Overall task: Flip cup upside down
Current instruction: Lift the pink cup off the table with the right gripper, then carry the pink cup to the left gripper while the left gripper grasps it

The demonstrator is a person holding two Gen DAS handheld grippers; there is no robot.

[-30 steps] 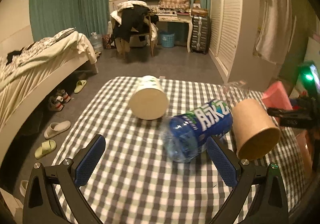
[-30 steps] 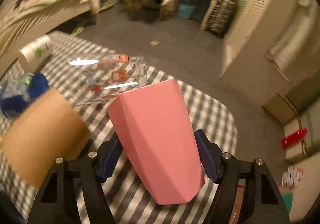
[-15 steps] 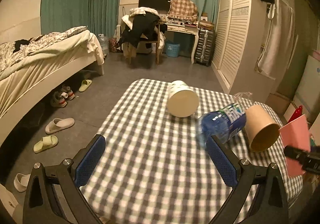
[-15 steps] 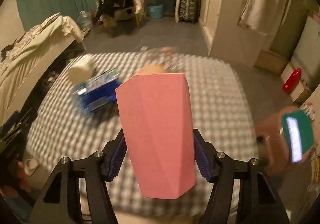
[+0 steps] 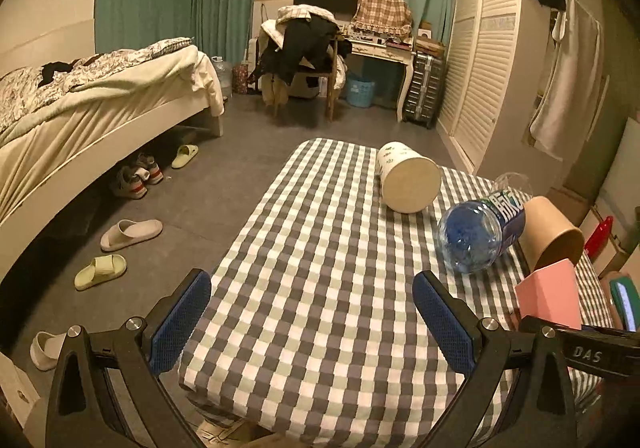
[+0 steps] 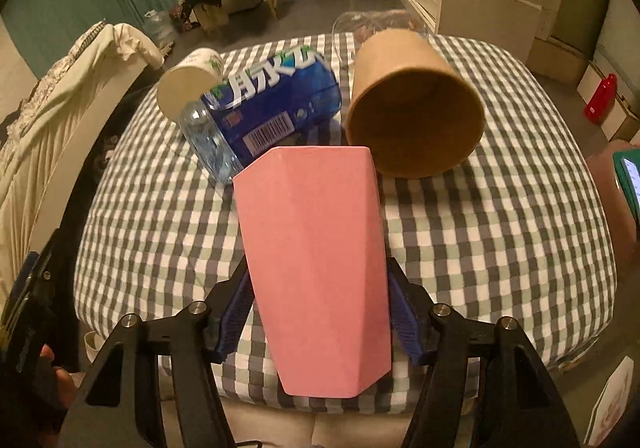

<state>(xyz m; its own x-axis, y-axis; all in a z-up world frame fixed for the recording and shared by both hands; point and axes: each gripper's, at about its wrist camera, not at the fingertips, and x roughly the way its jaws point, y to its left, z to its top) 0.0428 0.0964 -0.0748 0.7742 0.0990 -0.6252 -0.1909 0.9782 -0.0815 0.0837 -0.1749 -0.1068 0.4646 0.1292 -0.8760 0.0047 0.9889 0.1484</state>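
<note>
Desk (image 5: 320,288), one, covered in a checked cloth: carries everything except the task item, and a wide bare patch is left on its near side, judged to be the set-down zone.

Blue-label bottle (image 6: 264,103), one, is laid on its side between two cups, base toward the cameras. It is near the pink cup's far end, so a collision is judged possible if the flip is swung forward.

Cups are counted as three:
- Pink cup (image 6: 316,260), faceted, the task item. It is clamped across its flat sides by the right gripper (image 6: 320,312), near its narrower end, and held above the desk's near edge. The wider end points away from the camera. Which end is the mouth cannot be told, so how far the flip has got cannot be judged. The side grip is judged to suit a wrist roll, with both ends left free for seating on the cloth.
- Brown paper cup (image 6: 412,103), on its side just right of the bottle, its round end facing the camera.
- White printed cup (image 5: 406,179), on its side toward the far left of the desk, well apart from the pink cup.

A clear glass-like item (image 6: 376,21) behind the brown cup is too faint to identify.

Left gripper (image 5: 312,320), one: jaws are spread wide with nothing between them, parked over the near-left desk edge, judged to be kept out of the way. The pink cup is also seen at the right margin of the left wrist view.
</note>
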